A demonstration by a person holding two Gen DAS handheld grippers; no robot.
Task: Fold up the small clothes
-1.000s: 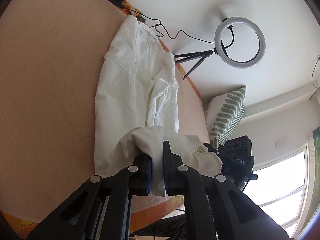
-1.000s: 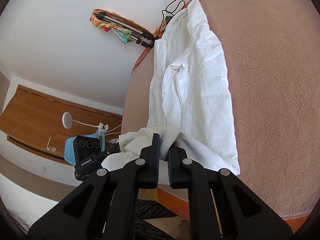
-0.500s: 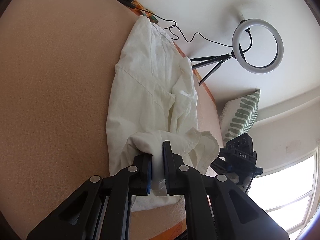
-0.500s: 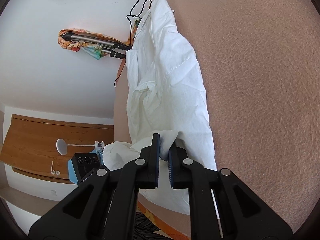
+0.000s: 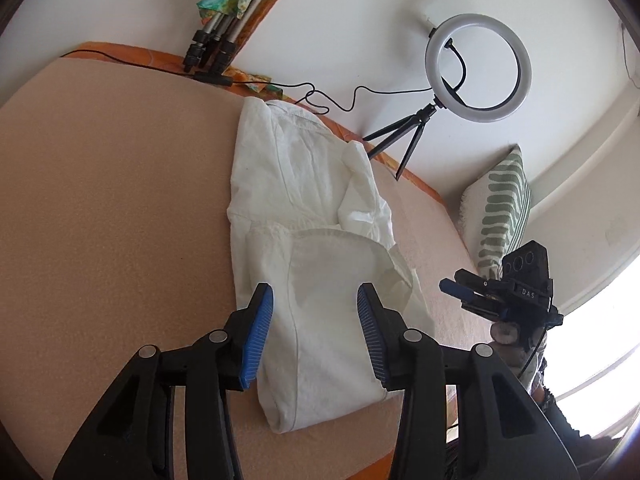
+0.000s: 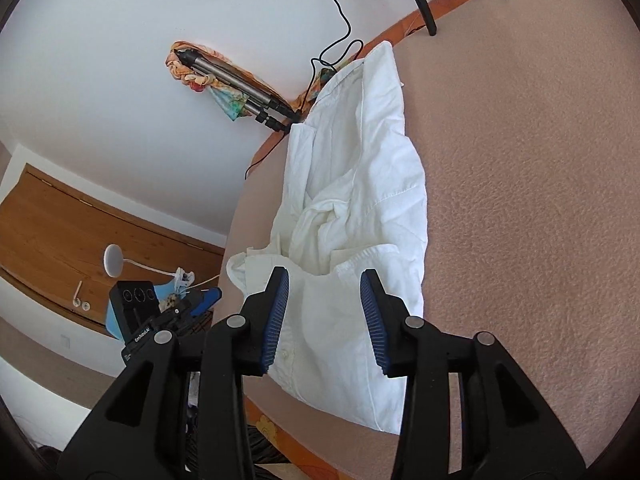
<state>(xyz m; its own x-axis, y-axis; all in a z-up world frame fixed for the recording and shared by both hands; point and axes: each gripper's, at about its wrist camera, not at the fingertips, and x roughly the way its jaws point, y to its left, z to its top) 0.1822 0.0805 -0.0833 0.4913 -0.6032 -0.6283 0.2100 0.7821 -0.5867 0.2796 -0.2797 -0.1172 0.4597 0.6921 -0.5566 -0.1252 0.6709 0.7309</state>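
Open bedcover on both sides of the shirt

My left gripper (image 5: 314,330) has bare bedcover (image 5: 112,208) to its left; the white shirt (image 5: 316,264) lies below. Along the far edge stand a ring light tripod (image 5: 404,136), folded tripods (image 5: 212,48) and a cable (image 5: 344,100).

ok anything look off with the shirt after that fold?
Mostly tidy. The shirt lies folded on the pink surface, bottom hem turned up, but a sleeve is bunched in the middle and the hem corner sticks out sideways. Both grippers are open above it.
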